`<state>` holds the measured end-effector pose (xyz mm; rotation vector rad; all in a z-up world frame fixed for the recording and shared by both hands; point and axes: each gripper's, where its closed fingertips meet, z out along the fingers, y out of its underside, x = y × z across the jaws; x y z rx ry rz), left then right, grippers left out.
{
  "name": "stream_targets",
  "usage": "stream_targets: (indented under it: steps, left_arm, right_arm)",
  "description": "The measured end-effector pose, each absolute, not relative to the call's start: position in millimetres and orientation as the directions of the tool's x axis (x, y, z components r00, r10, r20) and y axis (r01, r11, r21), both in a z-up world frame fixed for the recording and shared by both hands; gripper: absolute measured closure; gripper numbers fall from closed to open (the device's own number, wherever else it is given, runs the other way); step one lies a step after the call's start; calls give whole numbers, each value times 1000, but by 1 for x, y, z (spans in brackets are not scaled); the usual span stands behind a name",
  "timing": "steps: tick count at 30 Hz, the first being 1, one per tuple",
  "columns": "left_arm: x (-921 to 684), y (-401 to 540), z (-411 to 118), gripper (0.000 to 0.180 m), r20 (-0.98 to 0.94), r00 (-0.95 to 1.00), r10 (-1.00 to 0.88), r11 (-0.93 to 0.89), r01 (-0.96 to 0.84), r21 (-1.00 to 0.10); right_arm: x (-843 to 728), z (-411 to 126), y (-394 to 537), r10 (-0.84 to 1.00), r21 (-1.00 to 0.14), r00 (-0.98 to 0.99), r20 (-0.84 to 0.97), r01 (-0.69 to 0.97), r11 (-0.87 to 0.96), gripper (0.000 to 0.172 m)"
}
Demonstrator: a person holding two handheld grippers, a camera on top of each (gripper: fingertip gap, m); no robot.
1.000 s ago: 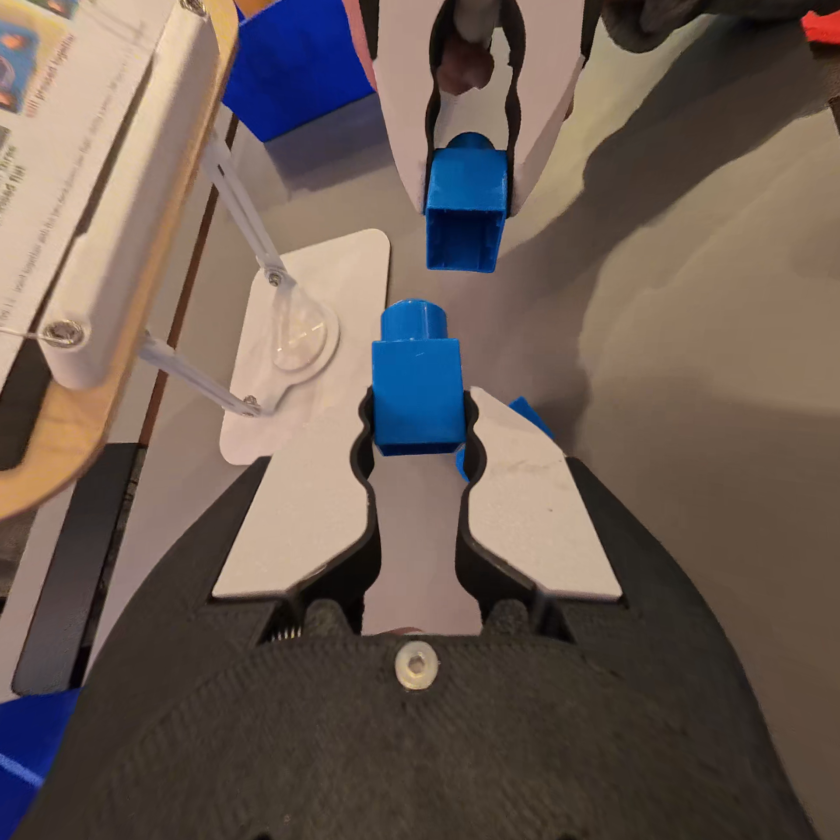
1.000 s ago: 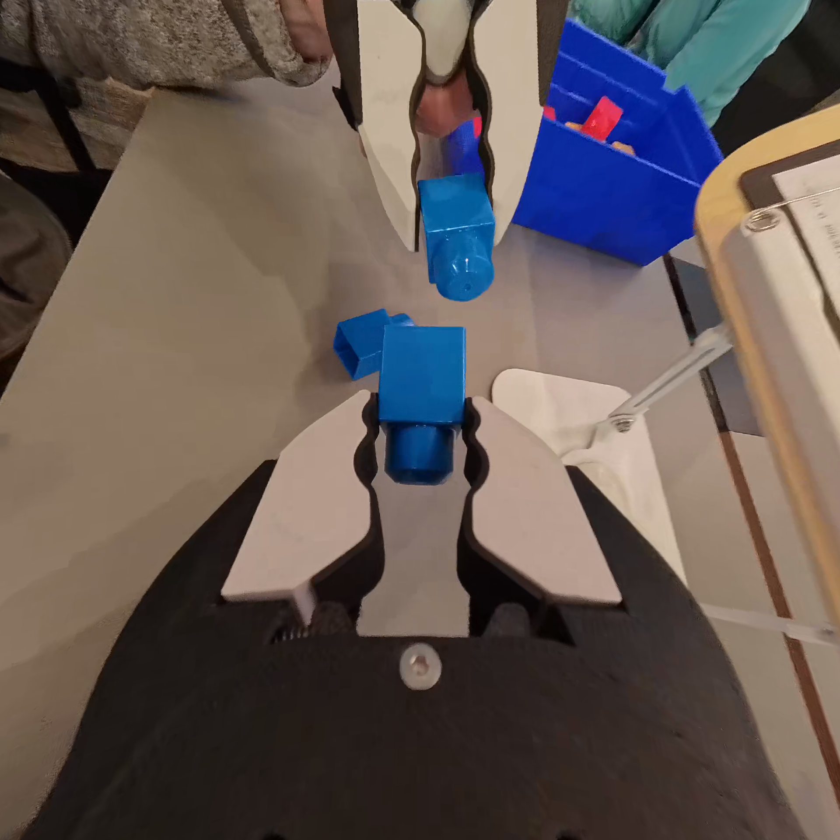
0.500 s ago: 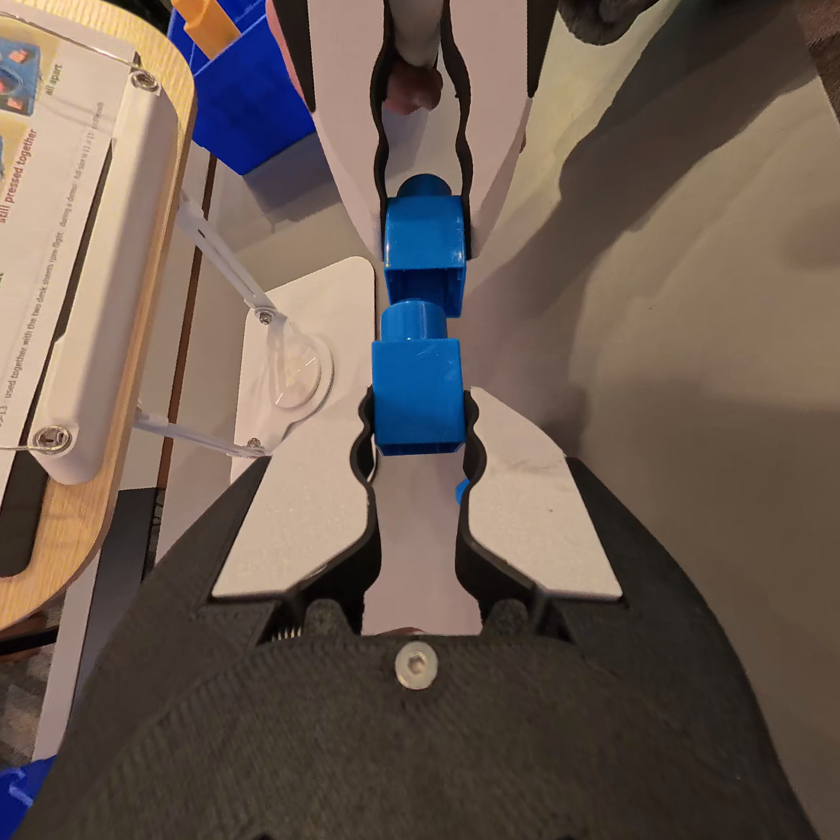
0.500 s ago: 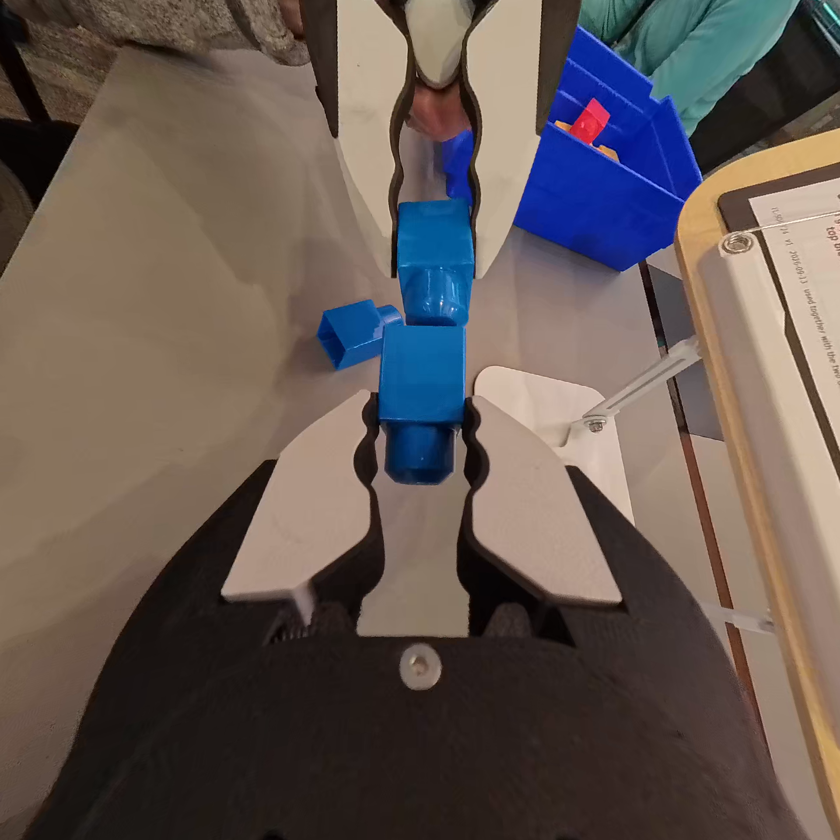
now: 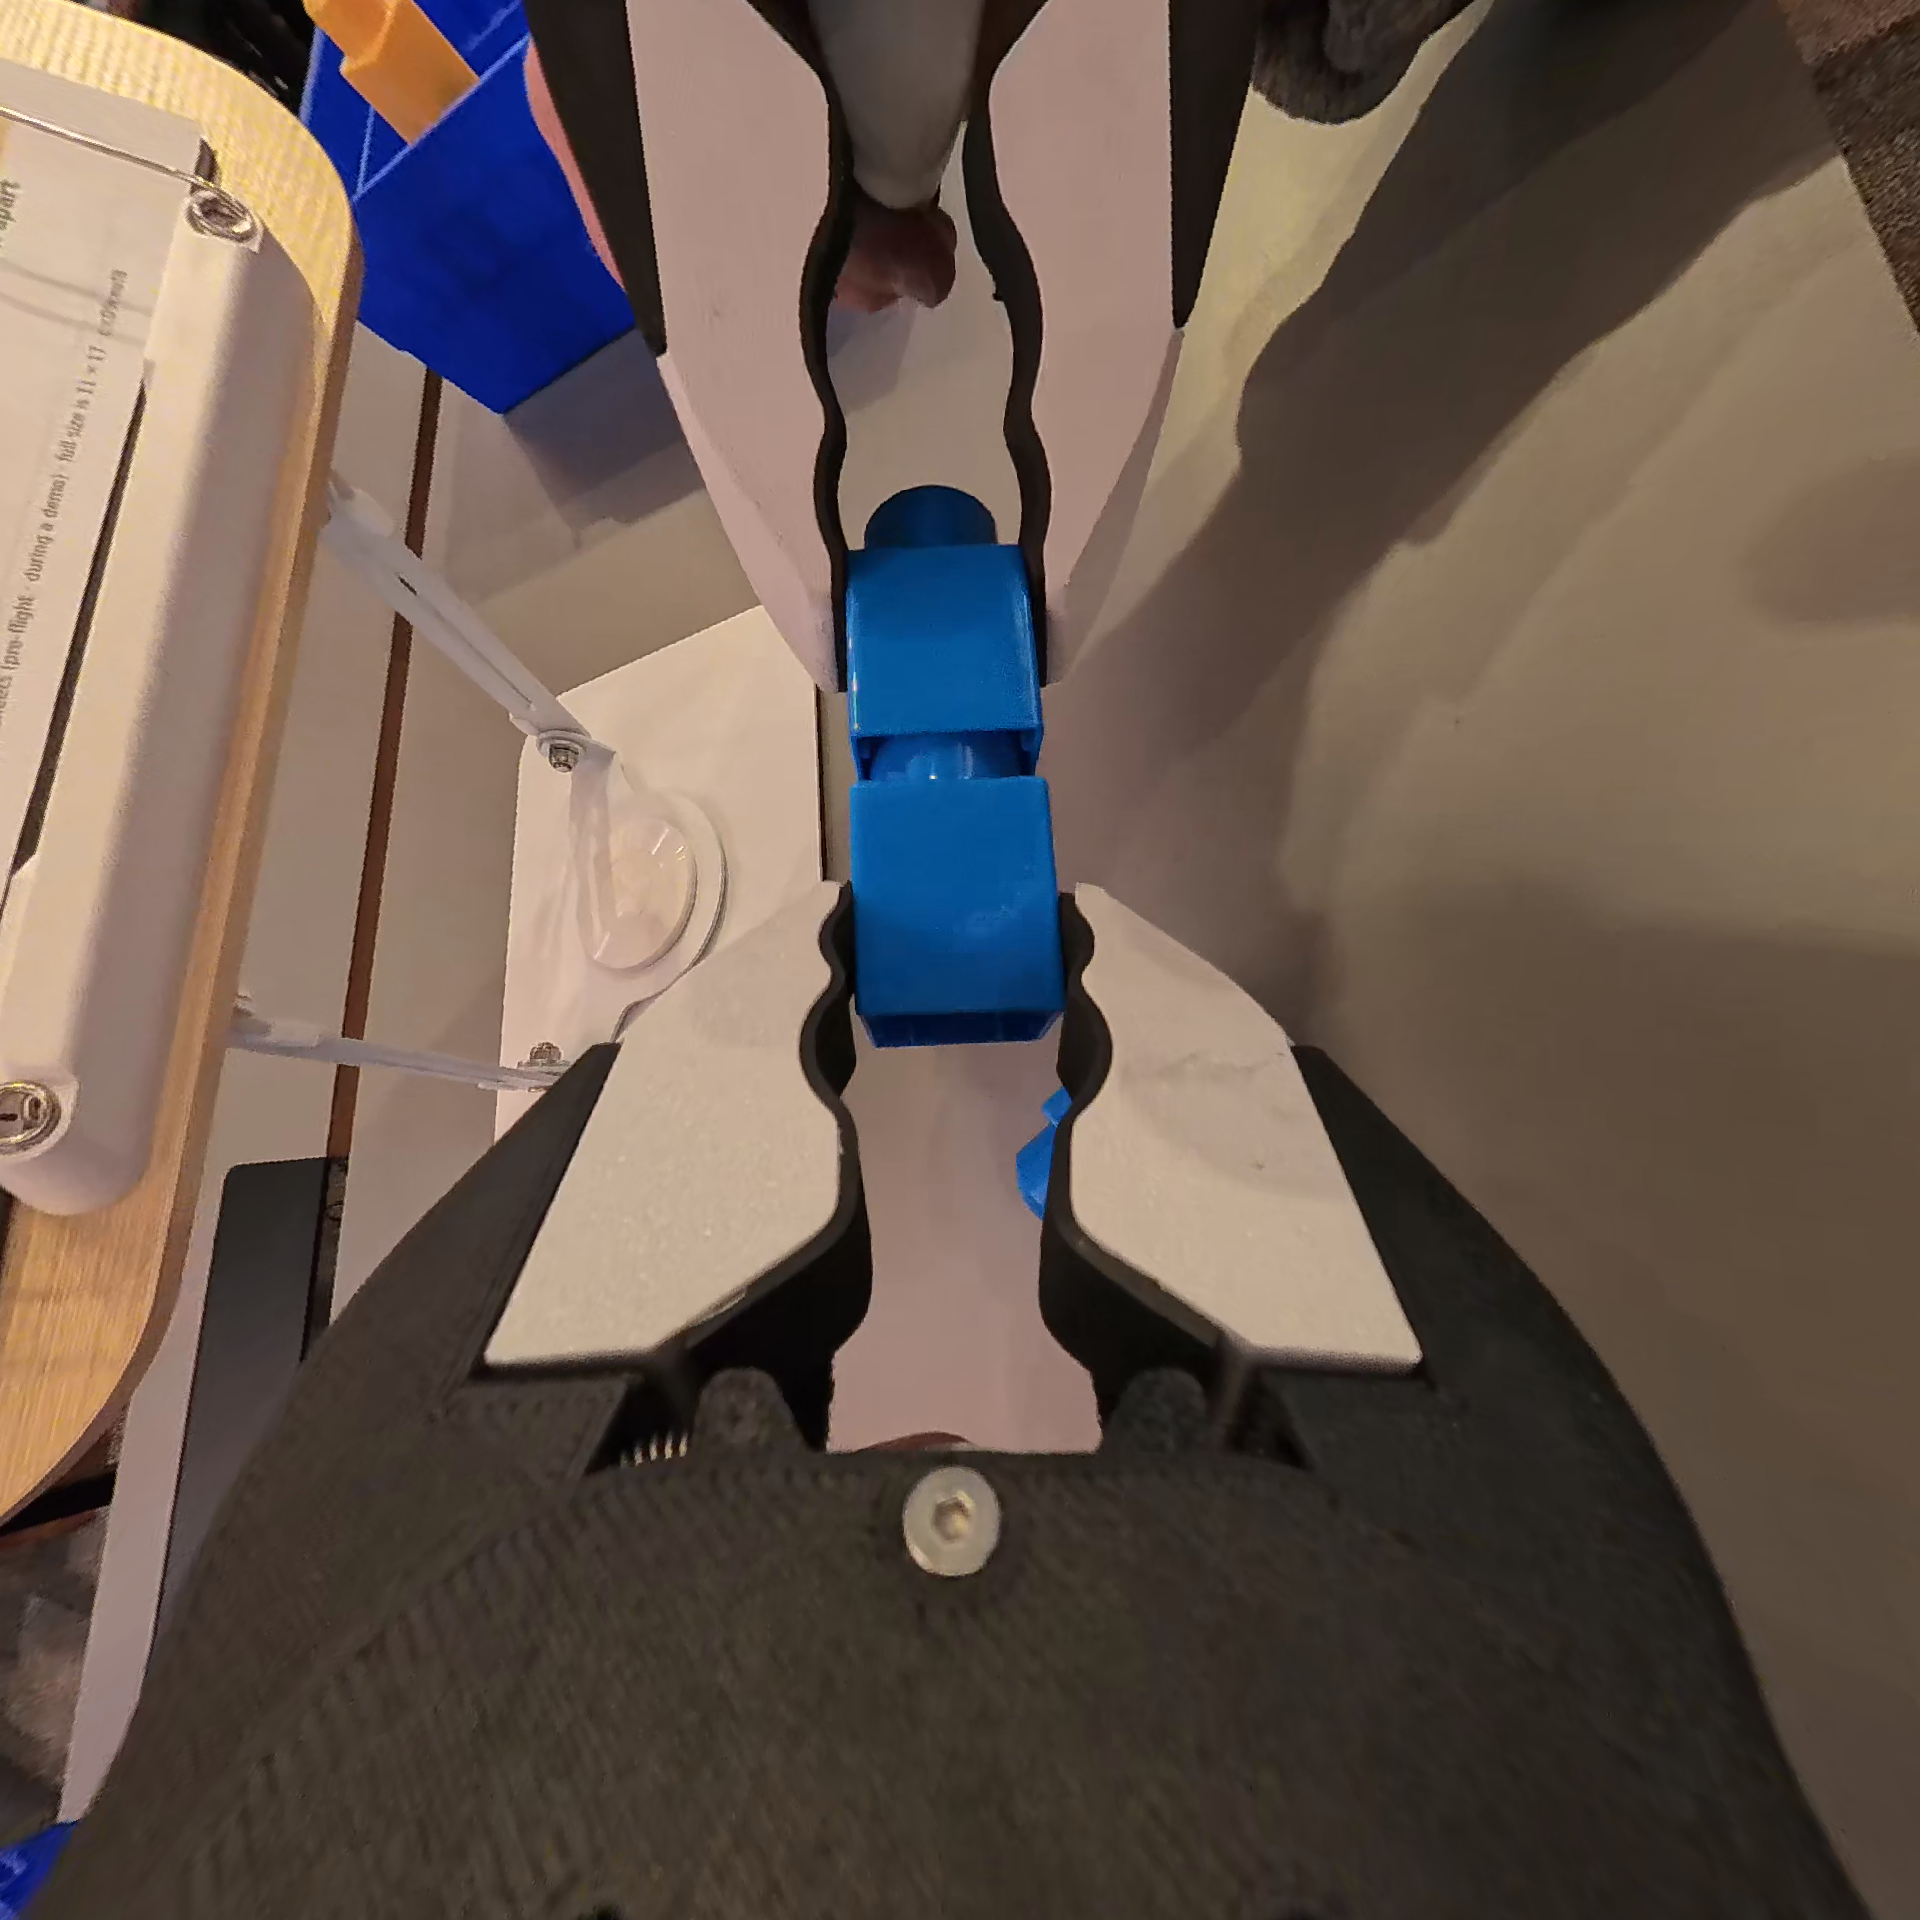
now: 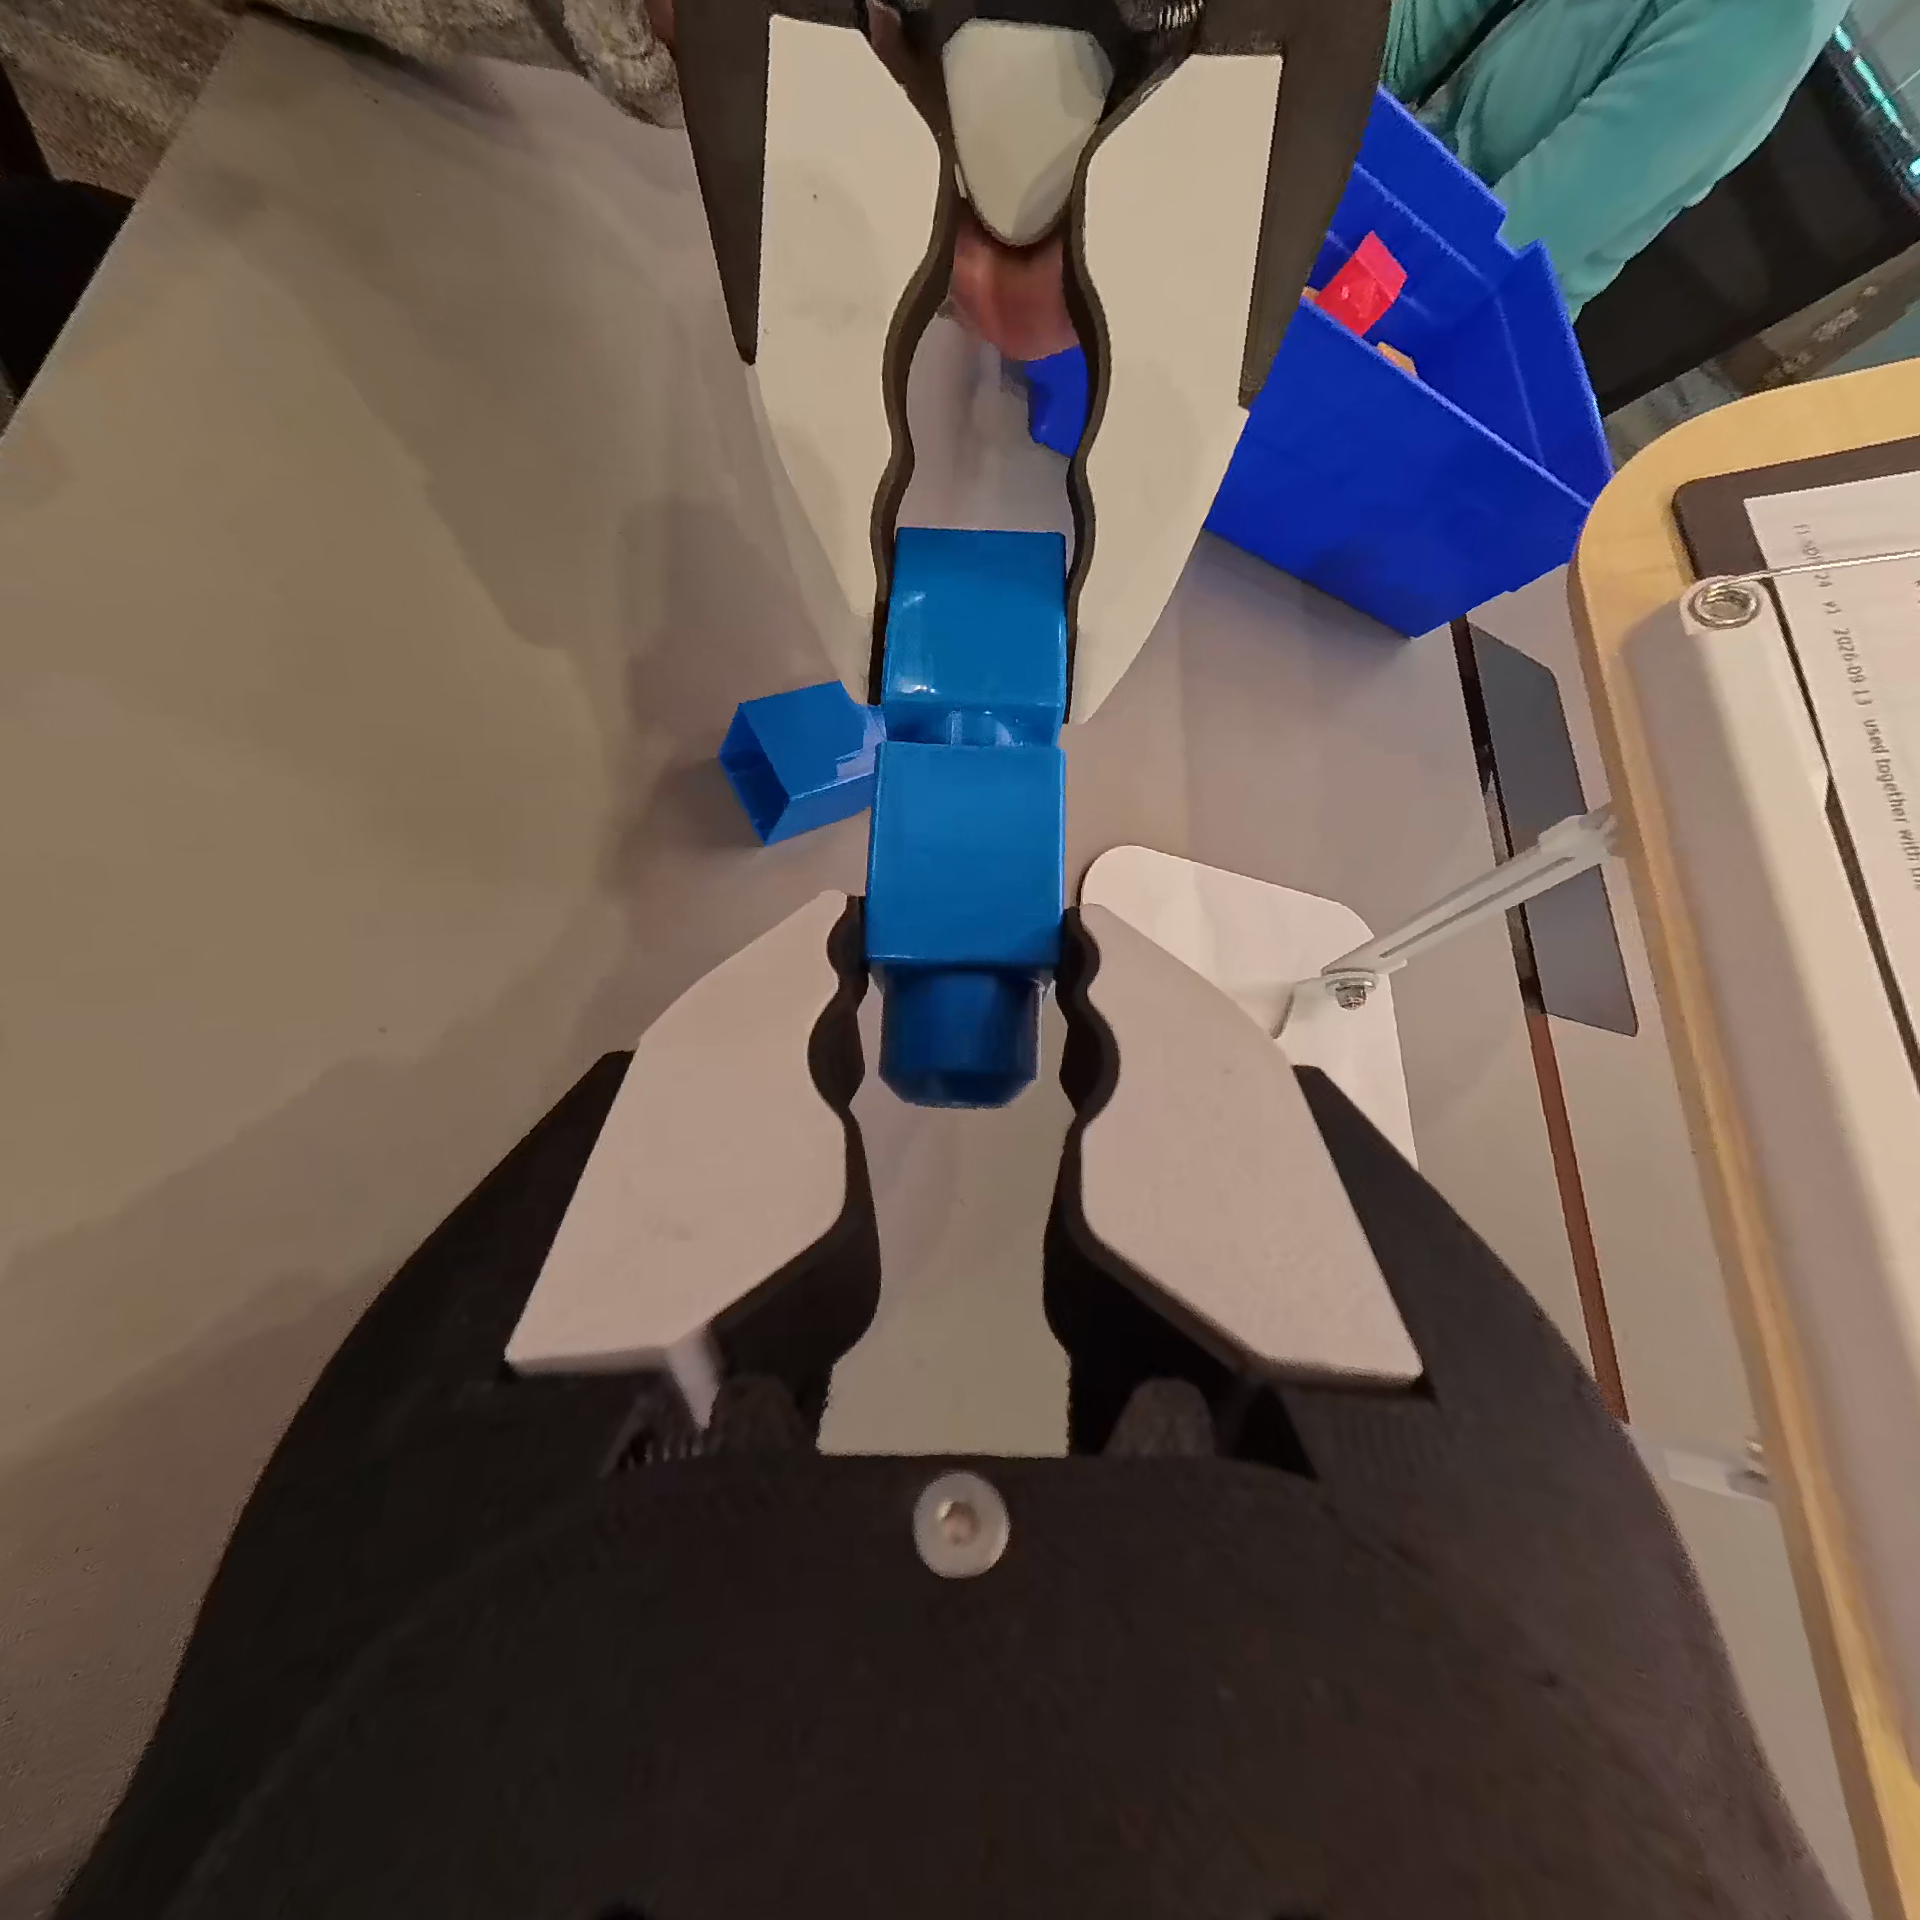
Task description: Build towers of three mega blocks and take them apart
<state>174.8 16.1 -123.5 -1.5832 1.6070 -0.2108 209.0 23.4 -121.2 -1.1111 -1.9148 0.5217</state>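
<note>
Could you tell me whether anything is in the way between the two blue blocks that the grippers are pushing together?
Nothing visible. The left gripper's block has its stud already partly inside the open base of the right gripper's block. The third blue block lies on the table, off to the side.

Lighting: warm, moderate indoor light from overhead. Shadows: broad, soft-edged, across the grey table (image 5: 1558,935) toward 2 o'clock in the left wrist view, toward 9 o'clock in the right wrist view. Glare: small highlights on the glossy blue blocks (image 6: 971,644). Focus: centre sharp. Distortion: wide-angle bowing at every edge; slight blur on the wooden board (image 5: 208,727) at 9 o'clock.
</note>
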Motion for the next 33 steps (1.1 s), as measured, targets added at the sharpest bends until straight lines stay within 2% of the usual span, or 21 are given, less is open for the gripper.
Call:
stream_targets:
  steps: [1,6,15,22,33]
  left_arm:
    - [175,15,-122,145,-433,162,-887,185,-734,-653]
    - [179,15,-119,145,-440,167,-882,198,-716,-669]
    - [187,7,-96,145,-406,185,-895,238,-572,-785]
    - [189,1,-84,145,-396,188,-899,266,-485,-833]
    - [192,-2,-77,145,-416,187,-890,299,-447,-843]
  right_arm:
    - [209,-120,23,852,-695,-253,458,496,521,135]
    - [207,-121,23,839,-682,-249,484,493,540,135]
    - [207,-106,17,838,-734,-232,494,405,545,136]
    - [206,-94,10,847,-779,-225,482,332,532,135]
    - [210,-88,7,853,-798,-221,473,302,522,135]
